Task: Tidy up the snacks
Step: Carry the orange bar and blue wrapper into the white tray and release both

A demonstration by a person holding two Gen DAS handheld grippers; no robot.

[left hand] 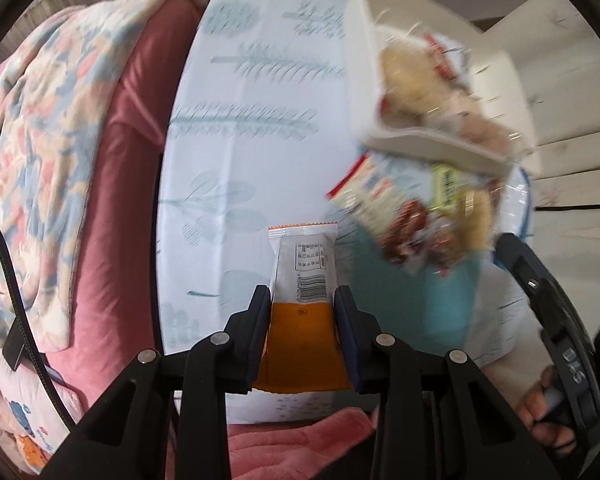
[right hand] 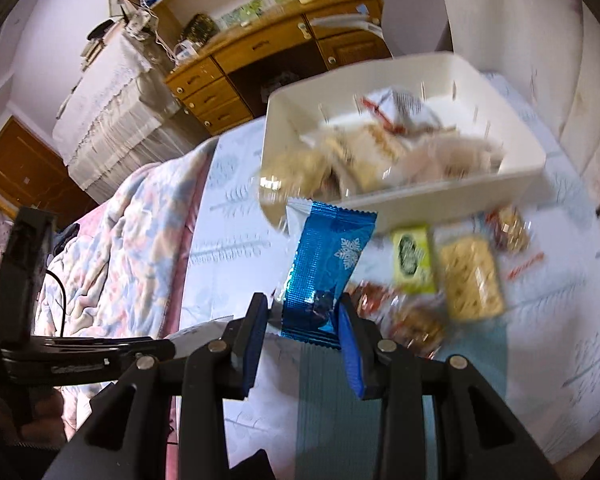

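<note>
My left gripper (left hand: 302, 294) is shut on an orange-and-white snack packet (left hand: 302, 280), held above the table. My right gripper (right hand: 304, 304) is shut on a shiny blue snack packet with a snowflake (right hand: 324, 264), held above the table. A white bin (right hand: 440, 192) with several snack packets in it stands on the table beyond both grippers; it also shows in the left wrist view (left hand: 364, 40). Loose snacks lie in front of the bin: a green packet (right hand: 414, 260), a yellow cracker packet (right hand: 472, 278), and red-brown packets (left hand: 412, 236).
The table has a pale blue cloth with tree prints (left hand: 260, 120). A pink sofa with a patterned blanket (left hand: 52, 140) lies to the left. A wooden desk with drawers (right hand: 260, 60) stands far behind. The right gripper's body (left hand: 560, 320) shows at the right edge of the left wrist view.
</note>
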